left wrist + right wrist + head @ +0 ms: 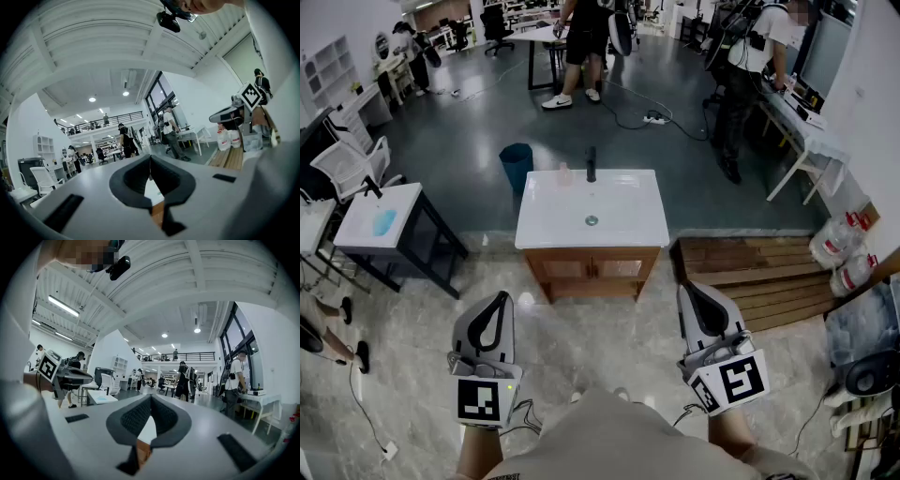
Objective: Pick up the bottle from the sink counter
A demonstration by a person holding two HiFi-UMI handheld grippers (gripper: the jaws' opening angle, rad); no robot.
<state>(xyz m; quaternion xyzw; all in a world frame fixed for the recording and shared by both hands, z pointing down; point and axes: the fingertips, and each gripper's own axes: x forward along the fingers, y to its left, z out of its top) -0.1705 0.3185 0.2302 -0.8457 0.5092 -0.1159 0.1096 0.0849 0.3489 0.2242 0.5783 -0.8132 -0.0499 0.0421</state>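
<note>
The sink counter (544, 230), a white top on a wooden cabinet, stands on the floor ahead of me. A black faucet (591, 164) rises at its back edge. Just left of the faucet is a small pale bottle (564, 174), hard to make out. My left gripper (501, 298) and right gripper (687, 289) are held low, well short of the counter, one on each side. Both are shut with nothing in them. In the left gripper view the left gripper's (150, 157) tips meet. The right gripper's (151, 397) tips meet the same way in its own view.
A blue bin (517, 166) stands behind the counter. A dark-framed table (405, 208) and white chair (352, 161) are at the left. A wooden pallet (750, 281) and water jugs (839, 246) lie to the right. People (581, 42) stand farther back, and a cable (623, 117) lies on the floor.
</note>
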